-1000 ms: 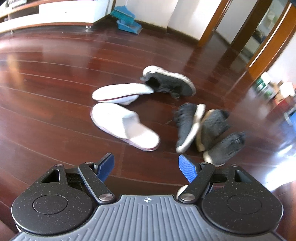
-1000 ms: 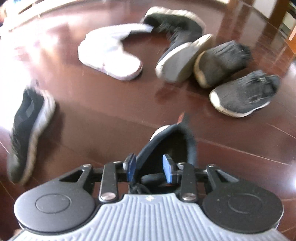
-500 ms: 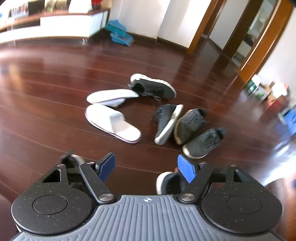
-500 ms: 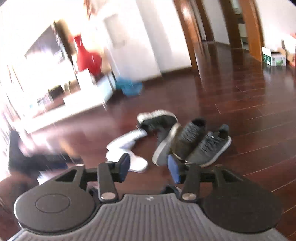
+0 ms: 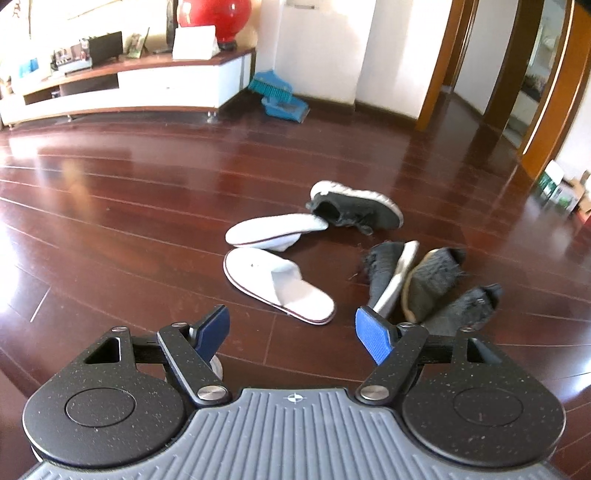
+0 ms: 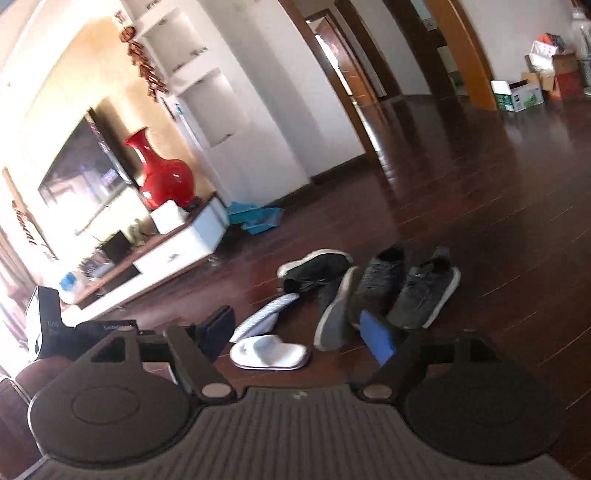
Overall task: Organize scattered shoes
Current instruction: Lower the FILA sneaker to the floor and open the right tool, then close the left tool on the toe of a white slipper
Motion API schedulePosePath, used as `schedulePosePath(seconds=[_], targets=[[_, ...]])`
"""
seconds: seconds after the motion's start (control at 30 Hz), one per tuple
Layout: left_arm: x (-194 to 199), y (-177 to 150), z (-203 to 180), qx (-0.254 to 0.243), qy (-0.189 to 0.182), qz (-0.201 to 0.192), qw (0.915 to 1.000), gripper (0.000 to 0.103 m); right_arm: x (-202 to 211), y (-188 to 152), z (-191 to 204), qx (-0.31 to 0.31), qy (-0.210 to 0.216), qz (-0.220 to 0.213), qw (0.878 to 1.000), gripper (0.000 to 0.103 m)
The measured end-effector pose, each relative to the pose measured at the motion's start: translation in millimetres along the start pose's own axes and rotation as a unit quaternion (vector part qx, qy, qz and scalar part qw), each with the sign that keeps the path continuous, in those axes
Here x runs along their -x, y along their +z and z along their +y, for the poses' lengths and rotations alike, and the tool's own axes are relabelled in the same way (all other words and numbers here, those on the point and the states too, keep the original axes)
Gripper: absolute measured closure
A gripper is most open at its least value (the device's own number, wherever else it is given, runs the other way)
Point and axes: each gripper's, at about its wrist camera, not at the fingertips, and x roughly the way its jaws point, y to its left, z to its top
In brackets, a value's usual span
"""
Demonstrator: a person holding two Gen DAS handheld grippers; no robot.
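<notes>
A scatter of shoes lies on the dark wooden floor. In the left wrist view, two white slippers sit left of a black sneaker and three grey sneakers. My left gripper hangs open and empty above the floor, short of the pile. My right gripper is also open and empty, tilted, with the same slipper, black sneaker and grey sneakers ahead of it. One grey sneaker lies on its side.
A low white TV cabinet with a red vase lines the far wall. A blue dustpan and brush sit by the wall. Doorways open at right, with cardboard boxes beyond. A black-and-white device is at the left.
My right gripper was shut on a dark shoe one second ago; it has let go, opened and swung upward. My left gripper stayed open and lifted back from the pile.
</notes>
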Motion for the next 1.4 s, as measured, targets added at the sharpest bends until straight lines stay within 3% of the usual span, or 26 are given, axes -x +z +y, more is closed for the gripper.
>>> schedulePosePath(seconds=[0.1,0.23,0.37,0.53,0.7,0.87,1.07,1.17,1.23,1.27,1.3,1.4], targets=[[-54.6,7.5,5.5,-0.009,0.011,0.017,0.9998,0.026,-31.6,3.7,-10.0,-0.007,0.007,0.041,0.999,0.024],[-129.9,13.9,15.6,-0.002,0.020,0.041,0.9990,0.030,-65.8,8.4,-11.9,0.018,0.013,0.059,0.998,0.024],[-196.2,16.1,28.3,0.024,0.016,0.062,0.9977,0.034,-84.3,1.2,-17.4,-0.005,0.039,0.095,0.995,0.024],[-261.9,21.9,32.9,0.030,0.017,0.078,0.9963,0.032,-97.0,2.1,-22.1,-0.005,0.041,0.113,0.993,0.024],[-309.4,23.3,39.8,0.065,0.023,0.089,0.9936,0.033,-110.3,4.7,-34.0,-0.052,0.044,0.125,0.990,0.024],[-348.7,21.1,50.8,0.116,0.022,0.097,0.9883,0.034,-114.5,1.6,-38.9,-0.050,0.039,0.139,0.988,0.024],[-376.5,14.1,58.3,0.138,0.034,0.112,0.9834,0.036,-109.1,-1.1,-53.6,-0.090,0.035,0.148,0.984,0.024],[-383.8,11.1,60.5,0.150,0.034,0.122,0.9805,0.051,-106.8,0.0,-55.2,-0.094,0.031,0.146,0.984,0.024],[-386.2,10.0,63.2,0.165,0.032,0.126,0.9776,0.069,-108.8,1.8,-53.2,-0.091,0.029,0.146,0.985,0.024],[-387.2,8.5,65.2,0.177,0.031,0.129,0.9753,0.090,-108.3,1.9,-52.4,-0.088,0.029,0.146,0.985,0.024],[-387.2,5.5,68.0,0.192,0.028,0.132,0.9720,0.098,-109.1,1.8,-51.1,-0.084,0.030,0.146,0.985,0.024],[-379.7,1.9,69.4,0.196,0.023,0.130,0.9717,0.103,-110.2,1.4,-46.1,-0.062,0.024,0.147,0.987,0.024]])
